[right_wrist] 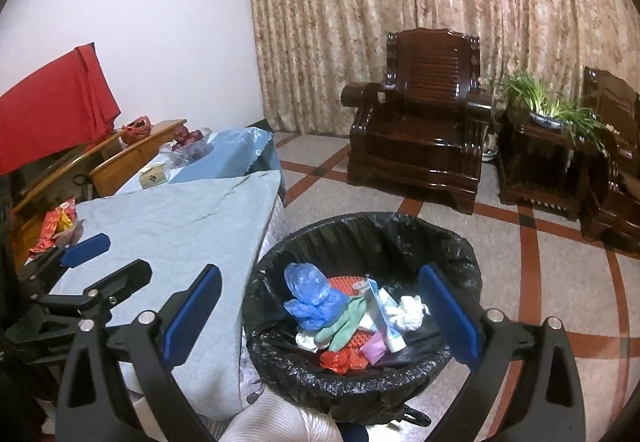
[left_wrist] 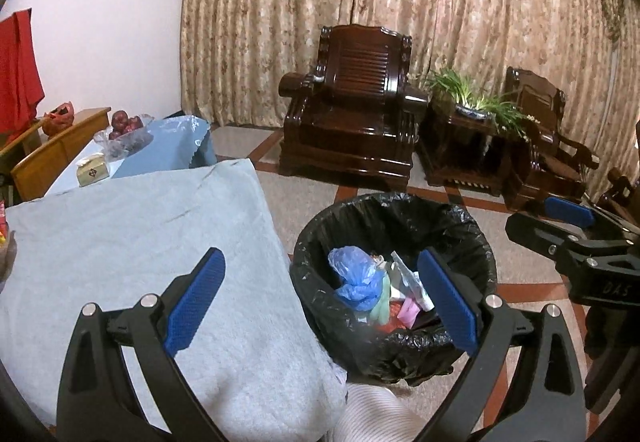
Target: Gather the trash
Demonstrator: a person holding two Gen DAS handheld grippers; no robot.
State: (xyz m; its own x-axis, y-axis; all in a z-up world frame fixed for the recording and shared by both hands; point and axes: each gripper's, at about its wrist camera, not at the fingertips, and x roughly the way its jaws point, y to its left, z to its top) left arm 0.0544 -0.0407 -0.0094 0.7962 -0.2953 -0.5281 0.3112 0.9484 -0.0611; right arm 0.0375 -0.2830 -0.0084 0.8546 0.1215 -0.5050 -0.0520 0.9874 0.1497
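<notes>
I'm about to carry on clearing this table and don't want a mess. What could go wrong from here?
1. Red wrappers lie at the table's far edge, behind the left gripper; reaching over might knock them off.
2. The bin stands close against the grey cloth; a gripper catching the cloth could drag it.
3. The loose black liner may snag the right gripper, open over it.

left wrist: above table (left_wrist: 120, 242) edge | right wrist: nearer bin (right_wrist: 360, 322) | both share bin

A black-lined trash bin (right_wrist: 360, 322) stands on the floor, holding a blue bag (right_wrist: 308, 296), a white wad (right_wrist: 408, 312) and what may be a tube (right_wrist: 386, 316).
</notes>
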